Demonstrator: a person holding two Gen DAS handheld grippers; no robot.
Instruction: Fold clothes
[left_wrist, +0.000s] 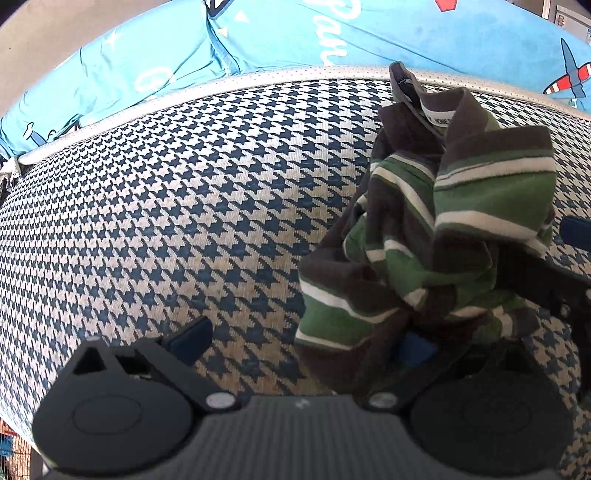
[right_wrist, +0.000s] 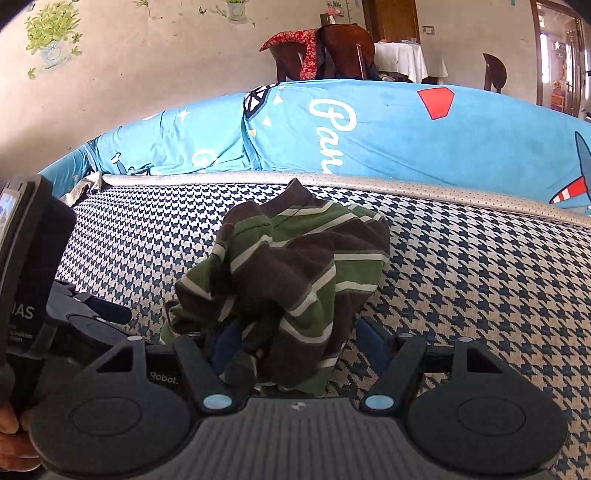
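Houndstooth cushion (left_wrist: 184, 206) carries our crumpled striped shirt (right_wrist: 291, 273), bunched between both tools. Our left gripper (left_wrist: 299, 343) and right gripper (right_wrist: 295, 339) stand spread, cloth draped over one finger each; we risk pinching several layers together

Ahead of you lies a houndstooth mattress (right_wrist: 480, 266), a blue printed quilt (right_wrist: 388, 129) bunched along its far edge. Beyond it you see wooden chairs (right_wrist: 343, 48) and a white-clothed table (right_wrist: 402, 59).
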